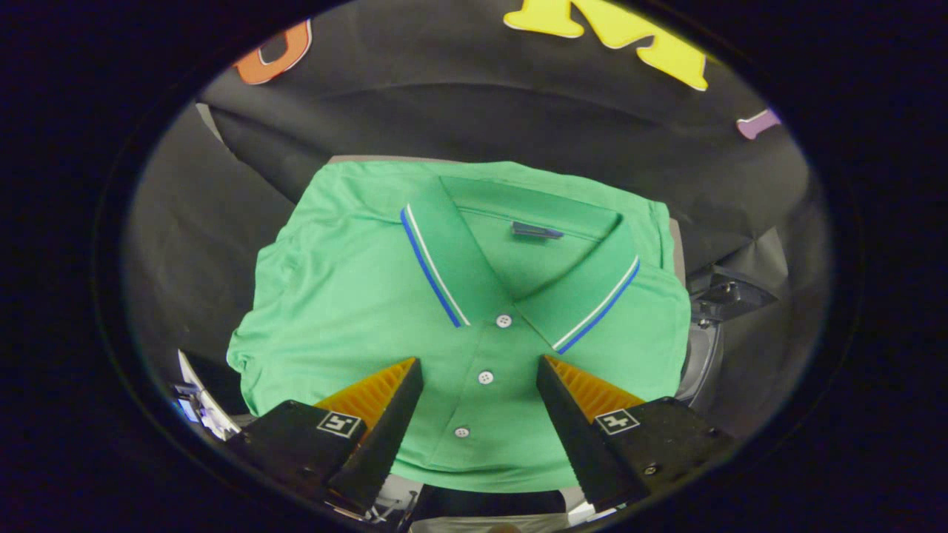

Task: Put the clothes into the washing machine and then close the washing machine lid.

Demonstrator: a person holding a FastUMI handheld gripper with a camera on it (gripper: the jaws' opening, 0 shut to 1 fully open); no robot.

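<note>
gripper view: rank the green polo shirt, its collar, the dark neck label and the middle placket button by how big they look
1. green polo shirt
2. collar
3. dark neck label
4. middle placket button, smallest, though near the label in size.
The open hand-held gripper straddles that button.

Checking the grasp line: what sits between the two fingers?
In the gripper view, the green polo shirt's button placket lies between the open gripper's fingers.
</note>
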